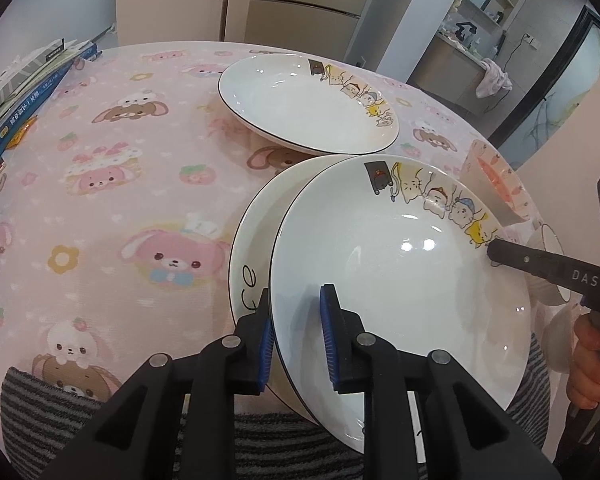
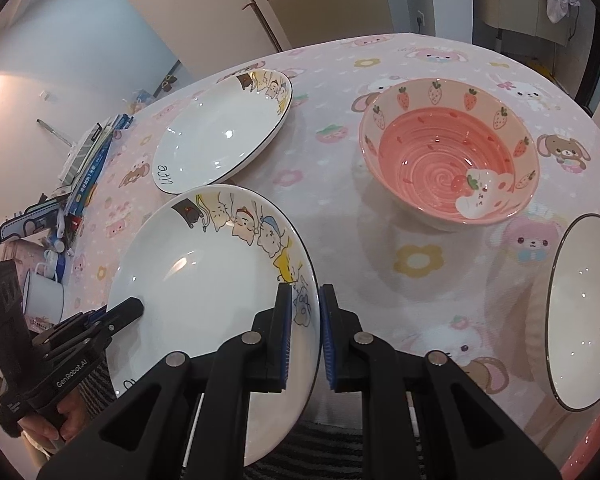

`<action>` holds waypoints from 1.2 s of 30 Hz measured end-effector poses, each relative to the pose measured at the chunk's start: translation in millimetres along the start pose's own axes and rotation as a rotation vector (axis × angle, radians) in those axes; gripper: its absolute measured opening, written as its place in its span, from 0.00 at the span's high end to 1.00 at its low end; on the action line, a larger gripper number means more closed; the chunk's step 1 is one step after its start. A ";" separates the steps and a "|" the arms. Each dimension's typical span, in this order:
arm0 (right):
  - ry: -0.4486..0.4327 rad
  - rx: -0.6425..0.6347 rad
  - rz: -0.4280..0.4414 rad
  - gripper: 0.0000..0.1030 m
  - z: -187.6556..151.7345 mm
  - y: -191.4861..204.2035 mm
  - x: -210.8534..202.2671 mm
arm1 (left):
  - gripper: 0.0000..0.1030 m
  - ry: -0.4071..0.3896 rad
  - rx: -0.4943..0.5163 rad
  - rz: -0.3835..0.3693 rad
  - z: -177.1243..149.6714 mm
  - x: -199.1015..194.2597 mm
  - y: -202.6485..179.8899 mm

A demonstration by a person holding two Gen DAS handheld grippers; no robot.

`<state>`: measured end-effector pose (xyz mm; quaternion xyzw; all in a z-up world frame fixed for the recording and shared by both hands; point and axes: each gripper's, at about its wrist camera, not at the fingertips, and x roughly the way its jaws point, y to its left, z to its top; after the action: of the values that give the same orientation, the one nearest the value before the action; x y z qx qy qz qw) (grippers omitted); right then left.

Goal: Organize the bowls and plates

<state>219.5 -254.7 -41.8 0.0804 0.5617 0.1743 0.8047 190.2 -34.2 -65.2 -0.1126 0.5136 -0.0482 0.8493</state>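
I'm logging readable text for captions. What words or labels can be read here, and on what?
"DAS": right gripper finger.
"GenRobot.AI": left gripper body.
"life": far plate rim.
"ce": lower plate, the rest hidden by the held plate.
Book spines: print too blurred to read.

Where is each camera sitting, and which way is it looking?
Left wrist view: sits on the left gripper, looking forward over the pink table; its fingers straddle the near cartoon plate rim. The right gripper and a hand show.
Right wrist view: sits on the right gripper, looking across the table at the strawberry bowl; the left gripper shows.
Both share: the near plate, far plate, strawberry bowl and books.
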 end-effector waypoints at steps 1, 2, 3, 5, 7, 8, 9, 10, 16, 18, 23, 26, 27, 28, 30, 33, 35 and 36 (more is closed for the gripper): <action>-0.001 -0.001 -0.002 0.86 0.2 2.1 0.9 | 0.79 0.003 0.004 0.008 0.0 2.2 -0.3; -0.004 -0.004 -0.005 0.86 0.2 2.6 1.2 | 0.79 0.003 0.017 0.019 -0.5 3.7 -1.4; -0.007 -0.010 -0.010 0.86 0.0 3.5 1.2 | 0.78 -0.002 0.034 0.034 -0.9 3.9 -4.1; -0.020 -0.030 -0.022 0.86 0.2 5.9 0.5 | 0.78 -0.004 0.052 0.058 -2.9 4.2 -8.1; -0.025 -0.067 -0.051 0.86 0.7 10.0 -0.6 | 0.78 -0.003 0.077 0.073 -4.2 6.7 -11.4; -0.036 -0.078 -0.060 0.86 0.5 11.0 -2.0 | 0.79 -0.005 0.085 0.078 -4.6 7.7 -12.8; -0.043 -0.088 -0.071 0.86 0.7 12.0 -2.9 | 0.78 -0.006 0.097 0.089 -4.7 9.2 -15.1; -0.046 -0.097 -0.078 0.86 1.3 12.5 -3.5 | 0.78 -0.007 0.108 0.100 -5.1 10.0 -17.8; -0.032 -0.092 -0.095 0.90 1.0 6.4 1.1 | 0.78 -0.039 0.146 0.144 -6.7 8.0 -24.4; -0.034 -0.076 -0.073 0.91 0.7 2.8 1.5 | 0.78 -0.083 0.174 0.183 -8.0 4.0 -28.1; -0.035 -0.068 -0.050 0.91 -0.7 1.4 2.4 | 0.75 -0.190 0.218 0.189 -10.5 -19.9 -30.4; -0.036 -0.070 -0.054 0.91 -1.1 2.5 2.8 | 0.57 -0.203 0.175 0.185 -5.3 -27.7 -19.9; -0.035 -0.068 -0.051 0.91 -1.1 2.5 3.4 | 0.49 -0.205 0.163 0.183 -4.2 -28.8 -17.3; -0.034 -0.068 -0.048 0.91 -1.4 3.3 3.5 | 0.48 -0.204 0.154 0.182 -3.7 -30.5 -14.2; -0.034 -0.069 -0.046 0.91 -2.5 4.8 4.6 | 0.48 -0.180 0.124 0.161 -1.5 -29.5 -4.9; -0.037 -0.072 -0.050 0.91 -2.9 6.0 5.0 | 0.48 -0.126 0.089 0.117 -2.1 -20.8 2.8; -0.035 -0.071 -0.042 0.91 -2.4 4.5 5.7 | 0.48 -0.105 0.083 0.113 -3.7 -14.5 4.4; -0.033 -0.074 -0.038 0.91 -1.9 4.4 6.6 | 0.48 -0.091 0.082 0.116 -4.4 -10.5 4.9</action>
<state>218.9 -248.3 -46.8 0.0429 0.5431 0.1781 0.8195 181.3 -28.0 -59.2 -0.0497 0.4777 -0.0148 0.8770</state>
